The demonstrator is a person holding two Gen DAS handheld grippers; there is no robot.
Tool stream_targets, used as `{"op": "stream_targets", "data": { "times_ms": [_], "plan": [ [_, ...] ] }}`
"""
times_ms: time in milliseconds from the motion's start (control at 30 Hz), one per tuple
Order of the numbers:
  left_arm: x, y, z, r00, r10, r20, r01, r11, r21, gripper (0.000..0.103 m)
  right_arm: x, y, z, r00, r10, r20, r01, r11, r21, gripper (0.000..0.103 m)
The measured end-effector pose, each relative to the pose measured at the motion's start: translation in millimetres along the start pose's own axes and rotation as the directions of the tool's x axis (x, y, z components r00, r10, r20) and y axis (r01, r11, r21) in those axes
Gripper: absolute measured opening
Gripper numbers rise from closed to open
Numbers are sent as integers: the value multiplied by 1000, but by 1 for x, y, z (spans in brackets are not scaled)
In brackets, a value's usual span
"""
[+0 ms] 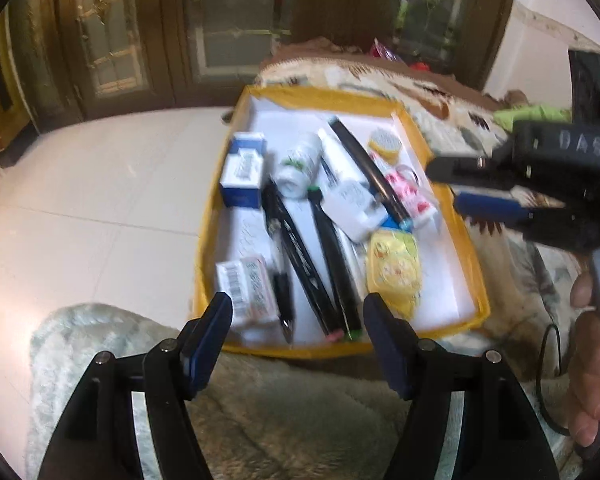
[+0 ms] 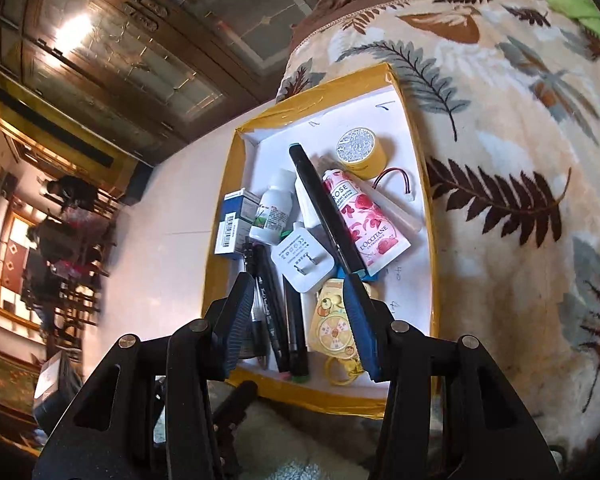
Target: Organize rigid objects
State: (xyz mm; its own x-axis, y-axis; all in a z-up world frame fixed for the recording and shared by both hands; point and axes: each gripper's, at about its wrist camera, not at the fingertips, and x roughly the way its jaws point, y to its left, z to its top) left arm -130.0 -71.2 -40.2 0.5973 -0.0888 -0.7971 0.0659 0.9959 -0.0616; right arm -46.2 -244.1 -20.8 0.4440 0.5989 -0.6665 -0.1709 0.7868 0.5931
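A shallow yellow-rimmed box [image 1: 440,160] [image 2: 236,200] with a white floor holds many small items: a blue and white carton [image 1: 242,172] [image 2: 234,220], a white bottle [image 1: 298,166] [image 2: 274,206], black pens [image 1: 300,268] [image 2: 272,312], a long black stick [image 1: 366,168] [image 2: 326,208], a pink rose tube [image 1: 410,196] [image 2: 364,224], a white charger plug [image 2: 302,260], a yellow round tin [image 1: 386,144] [image 2: 360,152] and a yellow card toy [image 1: 394,270] [image 2: 334,328]. My left gripper [image 1: 298,340] is open and empty, just before the box's near edge. My right gripper [image 2: 296,324] is open and empty over the box's near end; it also shows in the left wrist view [image 1: 448,188].
The box lies on a leaf-patterned blanket [image 2: 500,160] with a fluffy pale throw [image 1: 260,420] in front. White tiled floor [image 1: 100,208] lies to the left, wooden glass cabinets [image 1: 140,40] beyond. A green cloth [image 2: 580,4] lies at the far right.
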Motion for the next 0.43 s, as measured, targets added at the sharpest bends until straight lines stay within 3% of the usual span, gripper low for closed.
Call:
{"op": "stream_targets", "data": {
  "times_ms": [67,300,433],
  "plan": [
    [-3,1,2,999,25,28,-25,1000,-2,76,0,0,0,1000,-2,2,2,1000,-4,47],
    [0,16,18,996,67,57,-64,997,-45,76,-4,-3,5,999,-23,40,23,1000,-8,47],
    [-4,26,27,988,104,118,-96,993,-74,76,-12,-4,6,997,-27,77,28,999,-16,47]
  ]
}}
